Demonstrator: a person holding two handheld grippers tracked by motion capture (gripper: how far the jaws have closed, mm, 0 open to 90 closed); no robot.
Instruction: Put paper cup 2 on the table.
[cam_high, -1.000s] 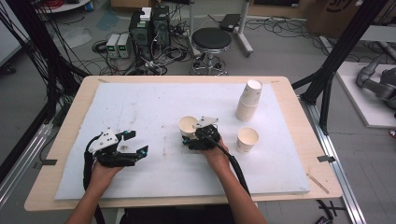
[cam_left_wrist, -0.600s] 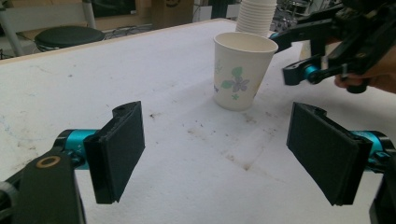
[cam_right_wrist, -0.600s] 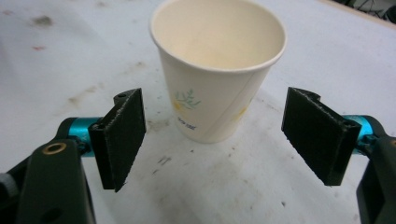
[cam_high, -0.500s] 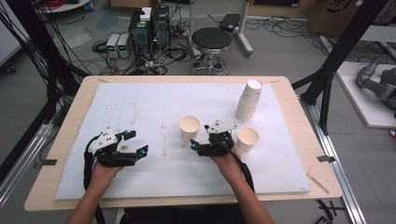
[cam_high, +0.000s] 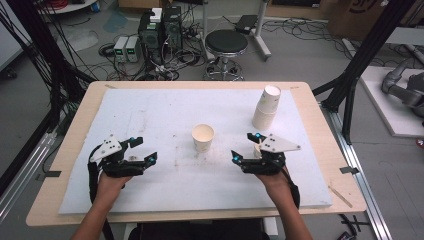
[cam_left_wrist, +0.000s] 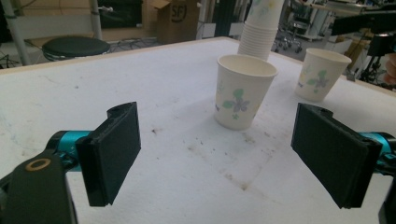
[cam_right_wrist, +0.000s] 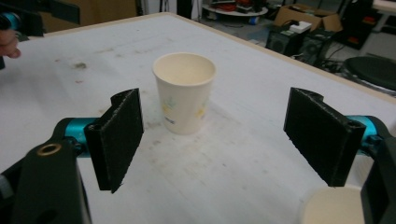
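Observation:
A paper cup (cam_high: 203, 136) stands upright mid-mat, alone; it also faces me in the left gripper view as the flower-printed cup (cam_left_wrist: 243, 91) and in the right gripper view as the cup (cam_right_wrist: 184, 98). My right gripper (cam_high: 243, 146) hovers to its right, jaws open and just widened, nothing between them. A second cup (cam_high: 256, 149) sits partly under that gripper, its rim (cam_right_wrist: 331, 207) at the lower right. My left gripper (cam_high: 145, 149) rests at the mat's left, jaws open and just widened, empty. A stack of cups (cam_high: 266, 107) stands at the back right.
A white mat (cam_high: 165, 110) covers the wooden table (cam_high: 75, 150). Behind the table are a stool (cam_high: 226, 42), electronics and cables on the floor. Black frame posts stand at both sides.
My right gripper has let go of the middle cup and moved right and a little up, over beside the second cup. The middle cup stays standing. The left hand has kept still.

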